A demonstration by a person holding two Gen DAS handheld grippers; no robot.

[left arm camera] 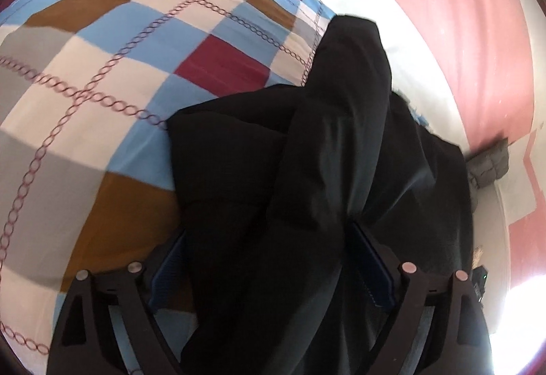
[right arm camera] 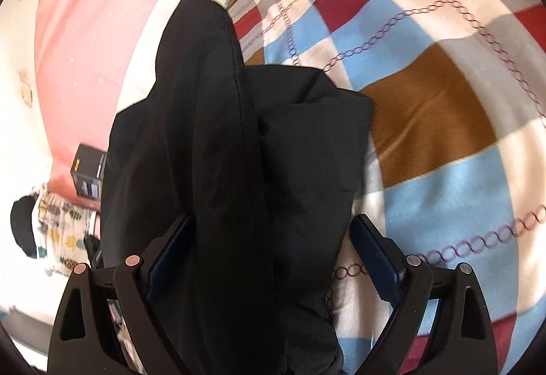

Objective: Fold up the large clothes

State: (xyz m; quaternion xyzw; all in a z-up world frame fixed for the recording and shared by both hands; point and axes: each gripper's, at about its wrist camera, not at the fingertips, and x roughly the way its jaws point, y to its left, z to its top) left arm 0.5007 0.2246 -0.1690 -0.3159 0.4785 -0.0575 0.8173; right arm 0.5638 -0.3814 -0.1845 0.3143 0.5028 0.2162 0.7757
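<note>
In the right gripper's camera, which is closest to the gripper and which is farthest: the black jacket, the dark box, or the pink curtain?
From the right gripper:
1. Black jacket, between its fingers, draped forward.
2. Dark box, left of the jacket.
3. Pink curtain, behind the box, upper left.

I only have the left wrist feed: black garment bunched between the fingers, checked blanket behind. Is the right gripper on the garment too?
Observer: Yes. The right gripper has the black garment bunched between its fingers, jaws wide around the bulk.
Operator: Anything near that side I can't see?
Observer: A dark box stands left of the garment, by the pink wall.
Operator: Anything else there?
Observer: A pineapple-print cloth lies below the box.
</note>
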